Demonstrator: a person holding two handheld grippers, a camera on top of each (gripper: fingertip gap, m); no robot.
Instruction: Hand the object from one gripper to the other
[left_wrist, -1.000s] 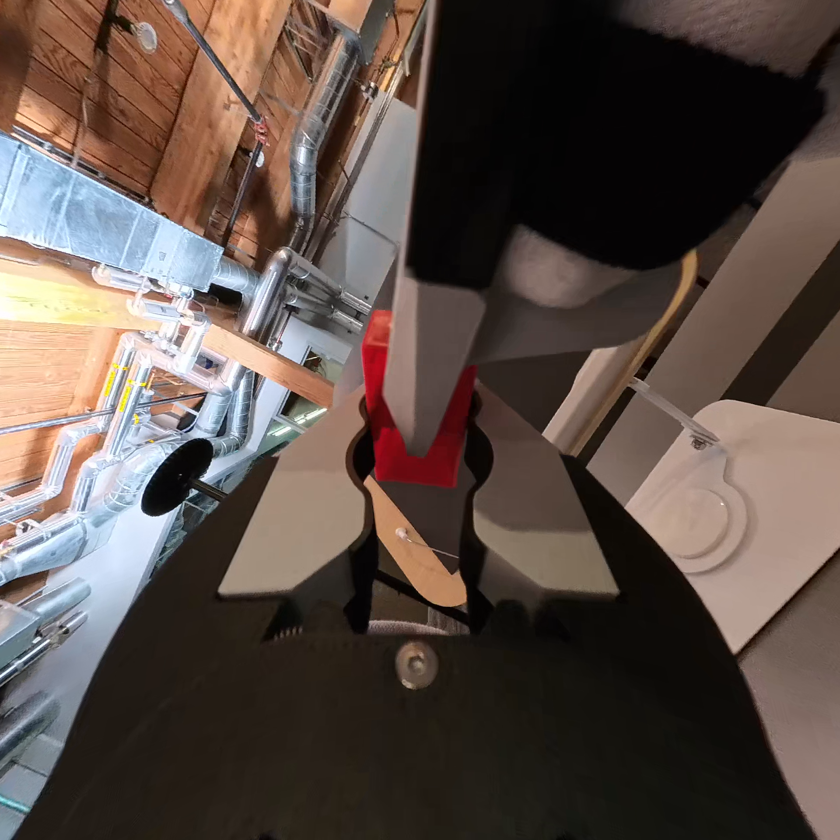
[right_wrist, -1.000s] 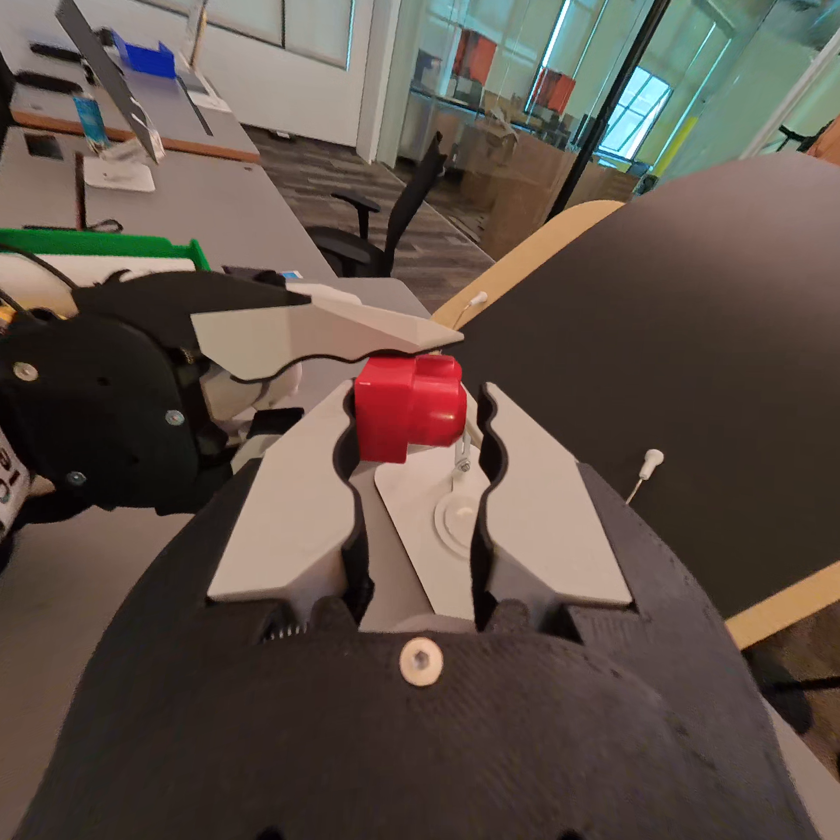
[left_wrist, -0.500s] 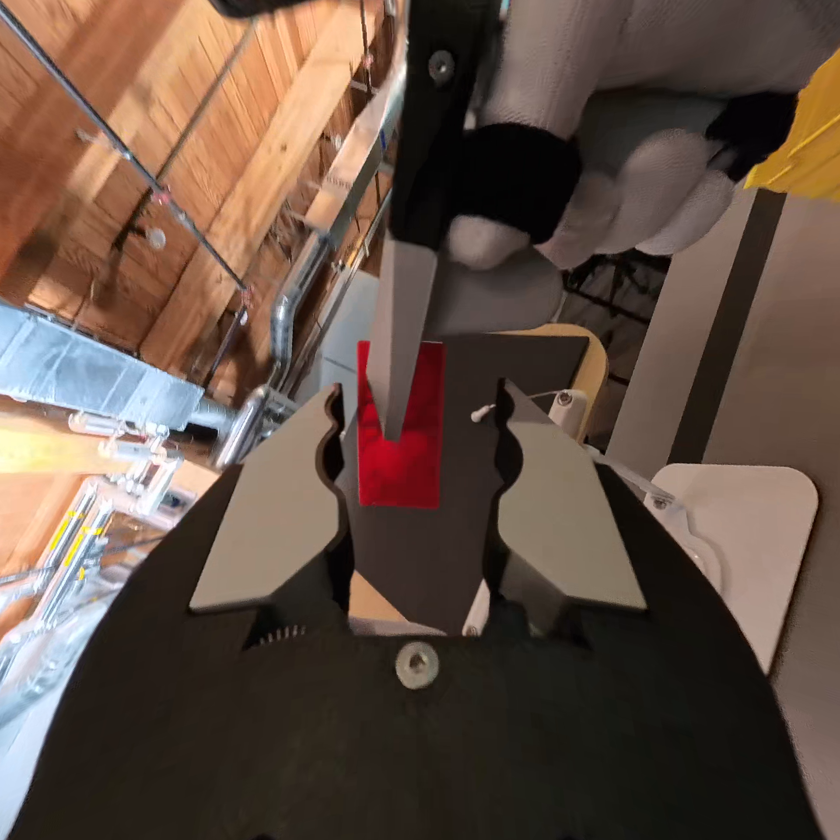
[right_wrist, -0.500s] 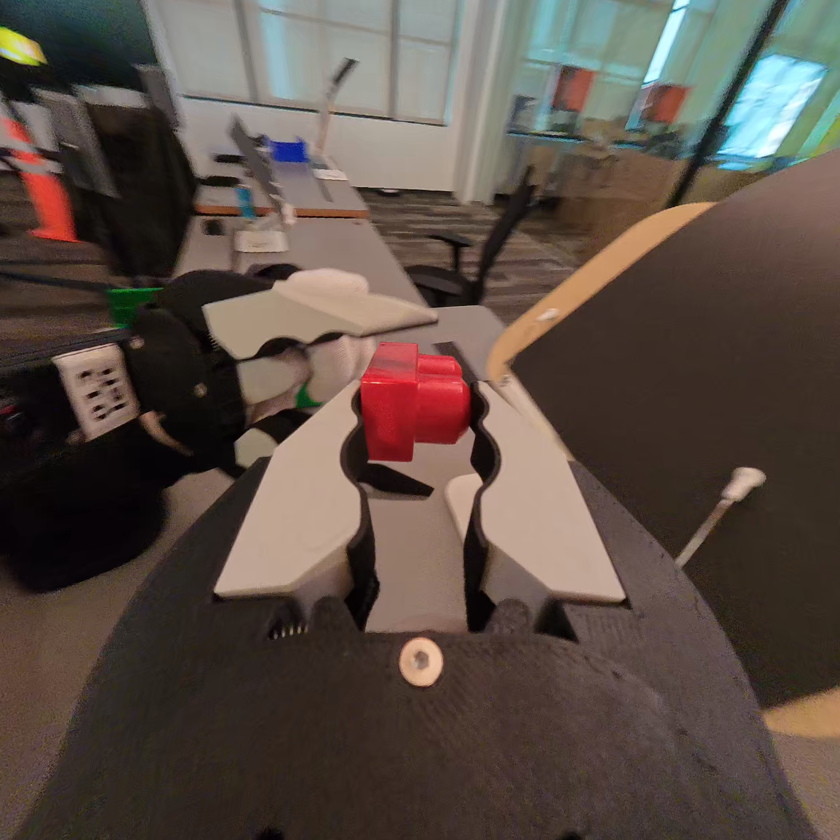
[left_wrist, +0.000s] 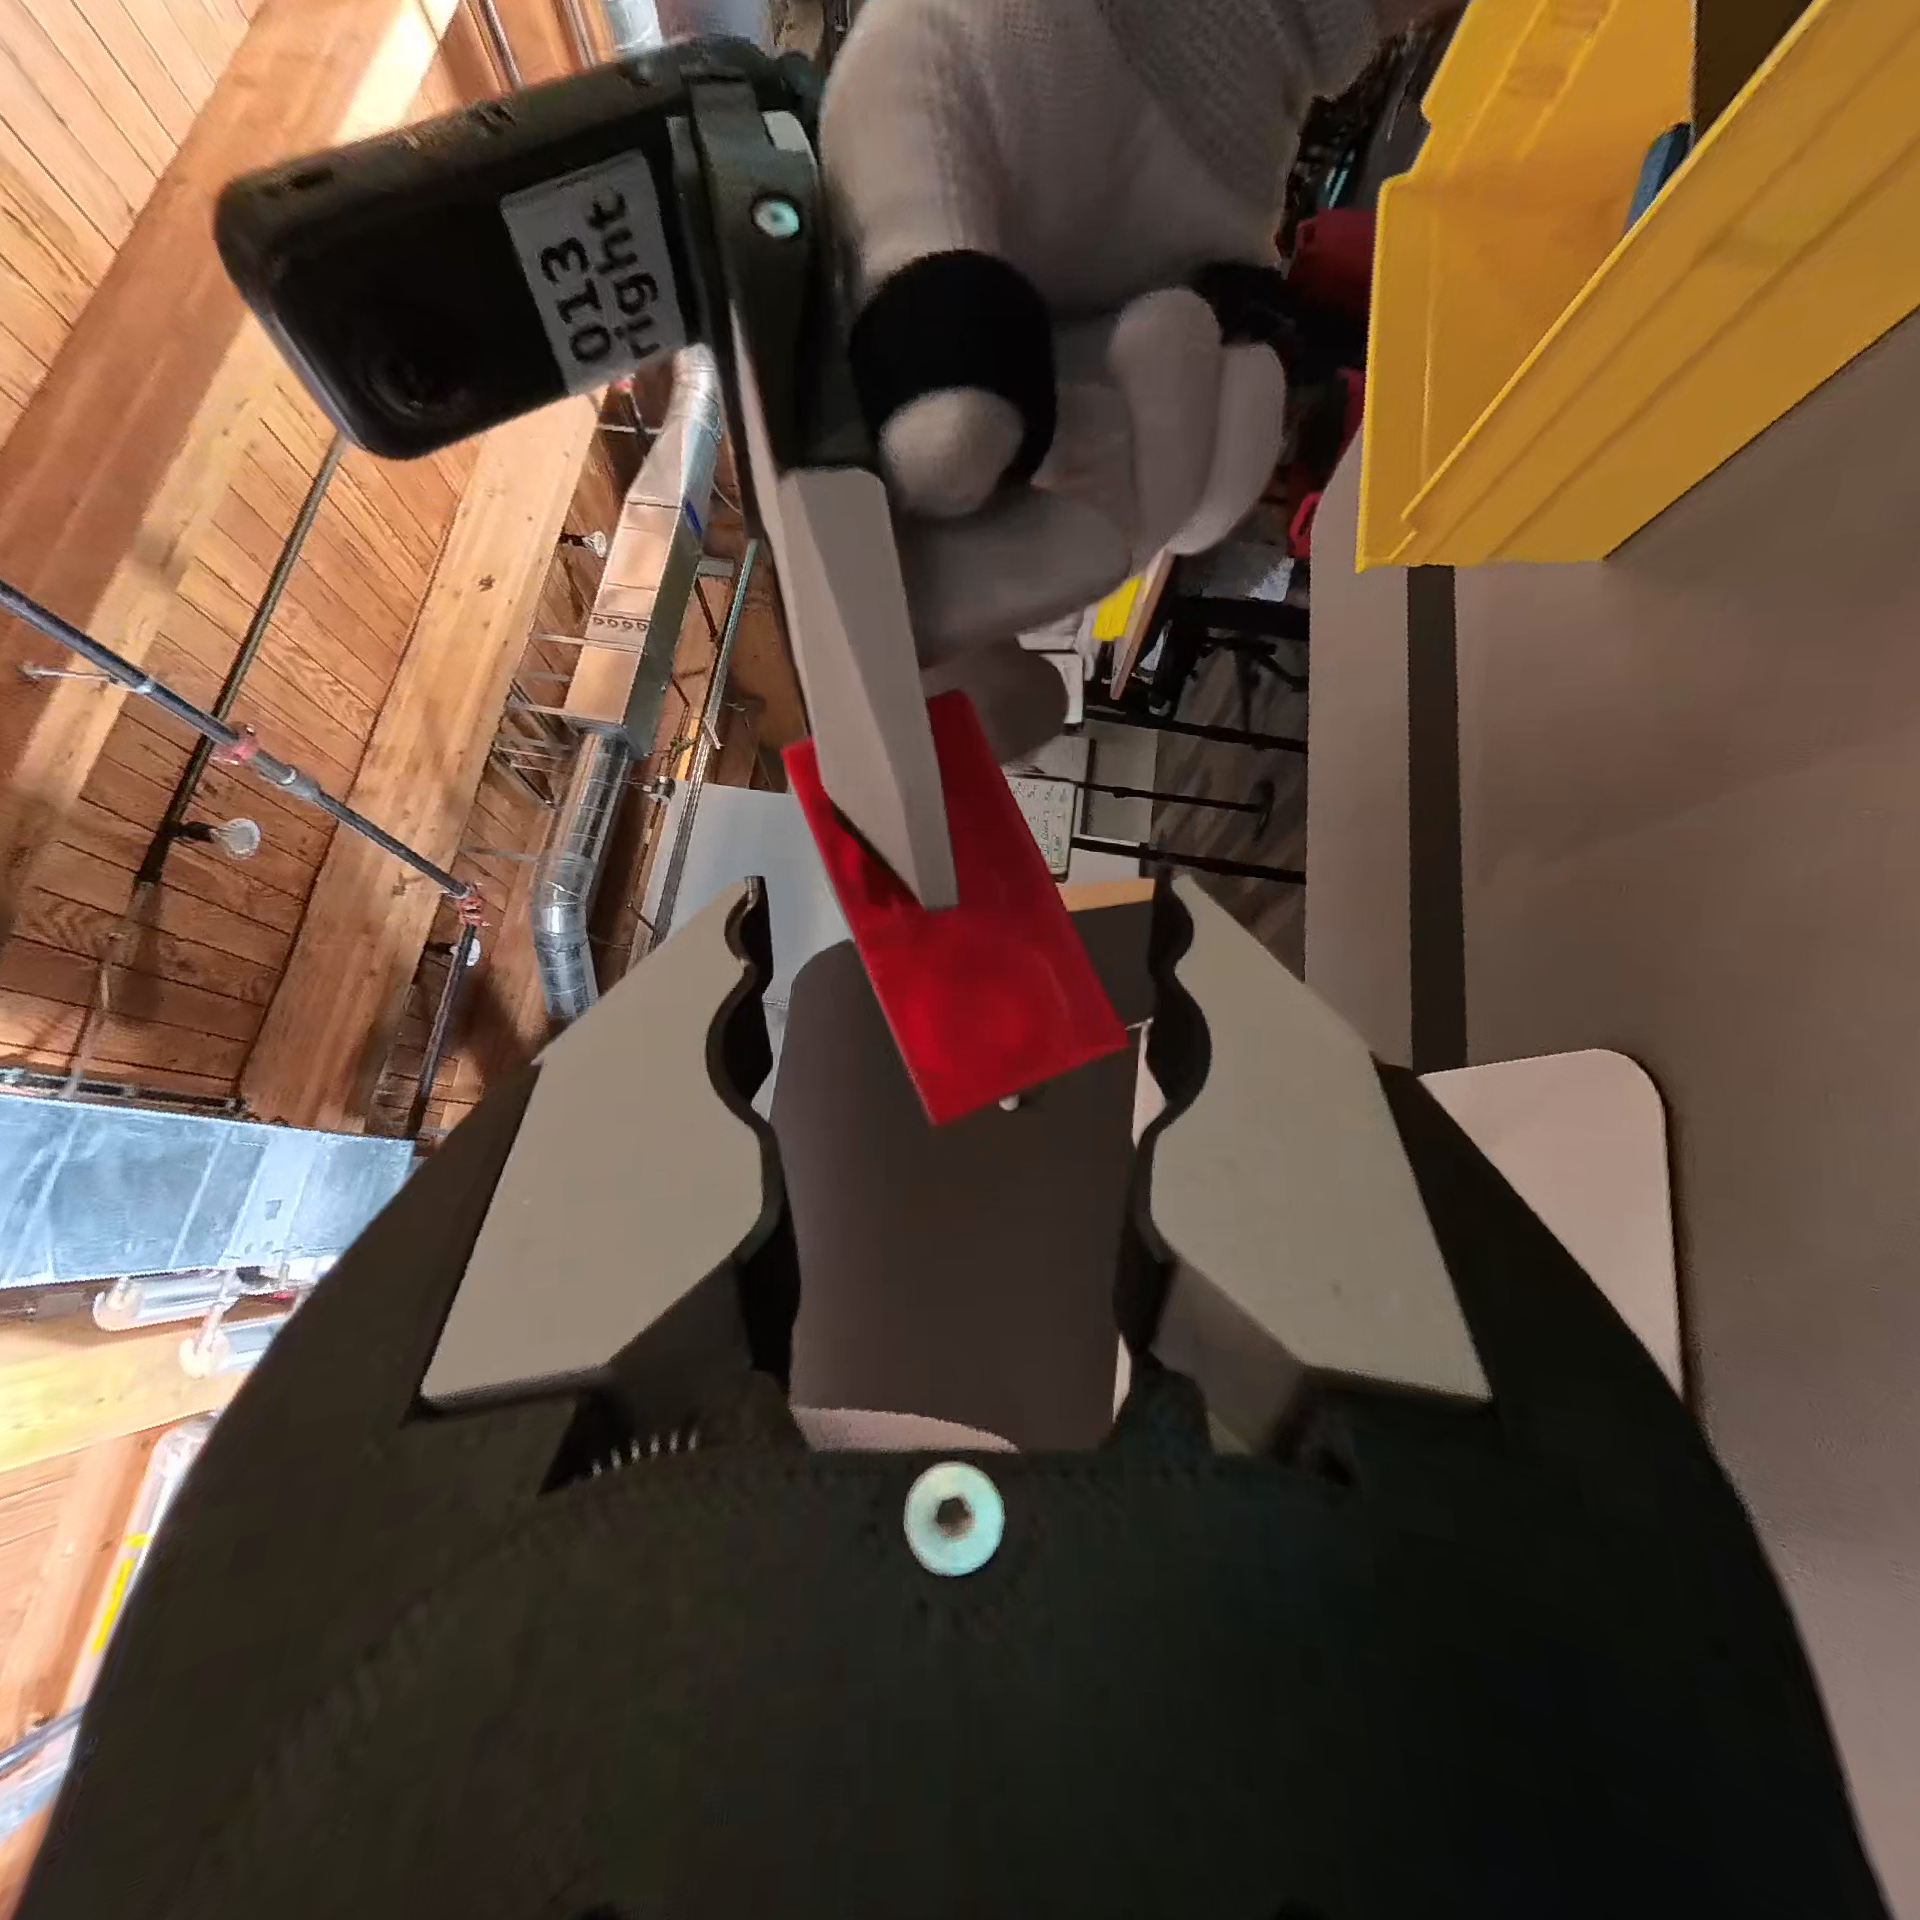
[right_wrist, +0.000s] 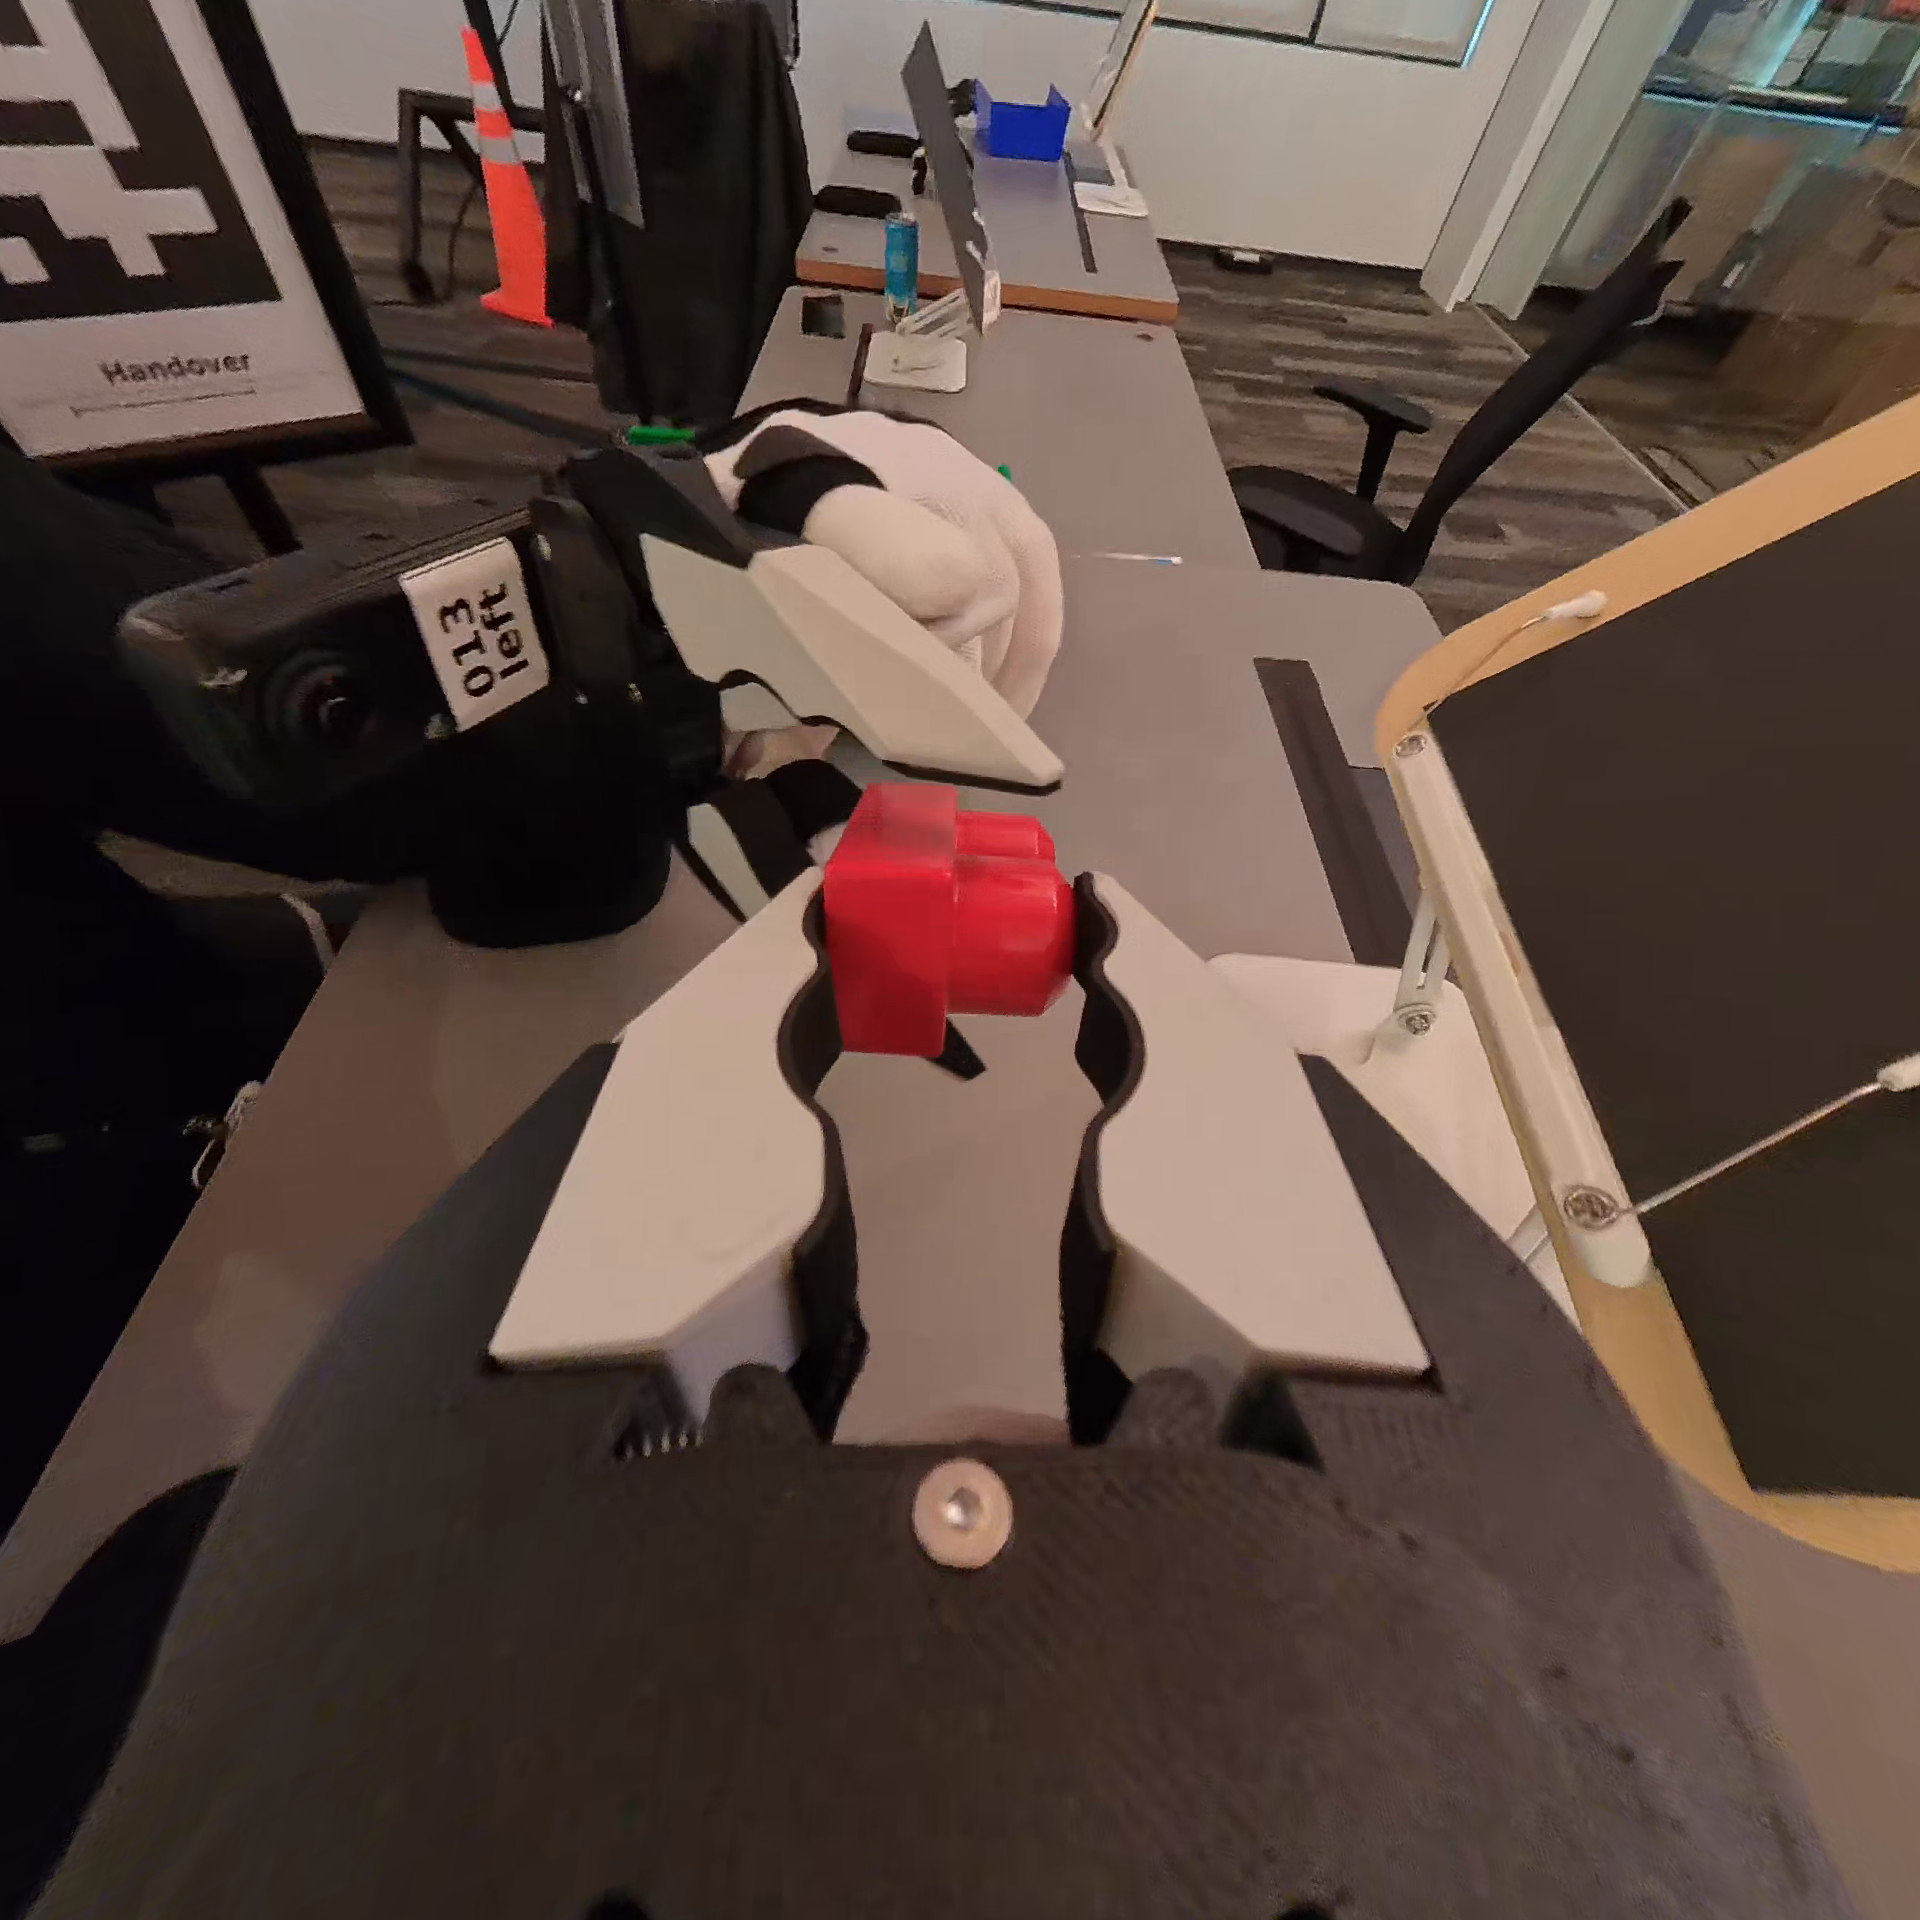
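Observation:
A red block (right_wrist: 940, 940) is clamped between the fingertips of my right gripper (right_wrist: 948, 902), which is shut on it above a grey table. In the left wrist view the block (left_wrist: 966, 956) hangs from a right-gripper finger (left_wrist: 852, 665) held by a white-gloved hand (left_wrist: 1039, 208). My left gripper (left_wrist: 961, 904) is open; the block's near end sits between its tips without touching them. In the right wrist view the left gripper's upper finger (right_wrist: 852, 675) stands just above the block with a gap.
A black board with a wooden rim (right_wrist: 1683, 831) stands on a white base (right_wrist: 1340, 997) to the right. A yellow bin (left_wrist: 1621, 312) sits on the grey table (right_wrist: 1164, 665). Behind are an office chair (right_wrist: 1455, 468), another desk and an orange cone (right_wrist: 509, 187). My two grippers' fingertips are within a few centimetres of each other.
One second ago my left gripper was shut on the red block. It has opened and let go, my right gripper has closed on the block, and the two have drawn apart.

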